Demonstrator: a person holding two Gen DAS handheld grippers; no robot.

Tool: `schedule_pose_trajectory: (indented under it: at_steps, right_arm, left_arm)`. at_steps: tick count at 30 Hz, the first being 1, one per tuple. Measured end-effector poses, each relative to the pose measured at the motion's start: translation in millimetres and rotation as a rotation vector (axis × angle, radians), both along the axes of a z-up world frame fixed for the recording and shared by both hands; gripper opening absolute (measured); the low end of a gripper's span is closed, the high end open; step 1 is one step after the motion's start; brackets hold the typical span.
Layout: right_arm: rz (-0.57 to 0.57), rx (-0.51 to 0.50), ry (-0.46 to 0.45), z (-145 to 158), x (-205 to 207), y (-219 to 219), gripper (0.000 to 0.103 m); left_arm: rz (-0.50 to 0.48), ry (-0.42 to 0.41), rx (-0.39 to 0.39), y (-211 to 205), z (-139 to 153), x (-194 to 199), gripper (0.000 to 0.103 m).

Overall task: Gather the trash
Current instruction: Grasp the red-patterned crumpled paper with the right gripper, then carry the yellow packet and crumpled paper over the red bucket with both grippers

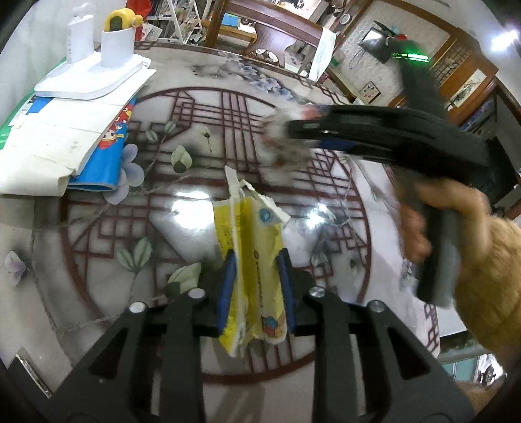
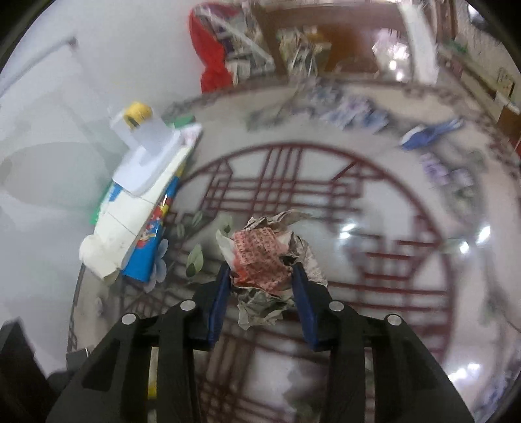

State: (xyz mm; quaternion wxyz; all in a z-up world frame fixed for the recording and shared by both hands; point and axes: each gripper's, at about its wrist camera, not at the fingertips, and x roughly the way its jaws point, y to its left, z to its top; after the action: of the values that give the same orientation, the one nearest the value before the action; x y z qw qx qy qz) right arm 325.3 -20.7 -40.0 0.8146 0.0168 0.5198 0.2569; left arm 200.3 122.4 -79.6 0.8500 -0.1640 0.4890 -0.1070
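Note:
In the left wrist view my left gripper [image 1: 257, 276] is shut on a crumpled yellow wrapper [image 1: 250, 247], which sticks up between the blue pads [image 1: 228, 286] above the patterned table [image 1: 162, 201]. My right gripper [image 1: 293, 130] crosses the upper right of that view, a hand [image 1: 439, 221] on its handle, with a blurred paper wad [image 1: 280, 143] at its tips. In the right wrist view my right gripper [image 2: 260, 276] is shut on that crumpled newspaper ball [image 2: 267, 260], red print on top, with both blue pads [image 2: 302, 293] pressing its sides.
A stack of flattened white and blue cartons [image 1: 65, 143] lies at the table's left, with a white holder [image 1: 94, 71] and a yellow item on top. A blue scrap [image 2: 426, 133] lies at the far right of the table. Wooden furniture [image 1: 260, 22] stands beyond the table.

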Motion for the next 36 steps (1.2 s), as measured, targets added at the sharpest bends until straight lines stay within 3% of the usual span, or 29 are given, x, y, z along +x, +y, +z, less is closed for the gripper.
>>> schedule_pose_trajectory:
  at_steps: [4,6,10,12,13,17,18,19,23,29,36]
  right_arm:
    - [-0.076,0.015,-0.064,32.6,-36.6,-58.7,0.038]
    - [-0.125,0.034,-0.055,40.2,-55.7,-87.4,0.038]
    - [-0.208,0.051,-0.036,45.5,-96.9,-133.9,0.039]
    - [-0.253,0.055,-0.04,47.5,-116.1,-151.9,0.039]
    - [-0.28,0.068,-0.035,47.7,-125.4,-159.8,0.04]
    - [-0.344,0.106,-0.048,53.7,-152.9,-180.0,0.04]
    - [-0.352,0.109,-0.068,59.1,-160.6,-184.0,0.04]
    - [-0.358,0.11,-0.085,64.4,-166.0,-187.7,0.04]
    - [-0.402,0.128,-0.131,78.6,-182.3,-209.4,0.04]
    - [-0.49,0.155,-0.146,83.1,-201.5,-246.6,0.04]
    - [-0.542,0.164,-0.175,88.2,-218.5,-273.8,0.041]
  left_arm:
    - [-0.008,0.026,0.036,-14.1,-11.7,11.4,0.03]
    - [-0.02,0.034,0.066,-23.6,-17.8,15.3,0.042]
    - [-0.037,0.064,0.122,-38.7,-26.5,20.2,0.056]
    - [-0.045,0.062,0.15,-45.4,-27.3,18.9,0.07]
    - [-0.05,0.055,0.171,-48.7,-27.8,17.7,0.07]
    - [-0.068,0.075,0.247,-58.7,-36.2,14.6,0.068]
    - [-0.068,0.086,0.26,-59.3,-39.2,14.2,0.053]
    - [-0.067,0.099,0.263,-59.7,-40.9,13.5,0.047]
    - [-0.039,0.107,0.233,-60.3,-36.1,10.3,0.039]
    - [-0.061,-0.014,0.231,-85.0,4.5,-7.2,0.039]
    - [-0.114,-0.153,0.171,-129.7,55.7,-13.6,0.039]
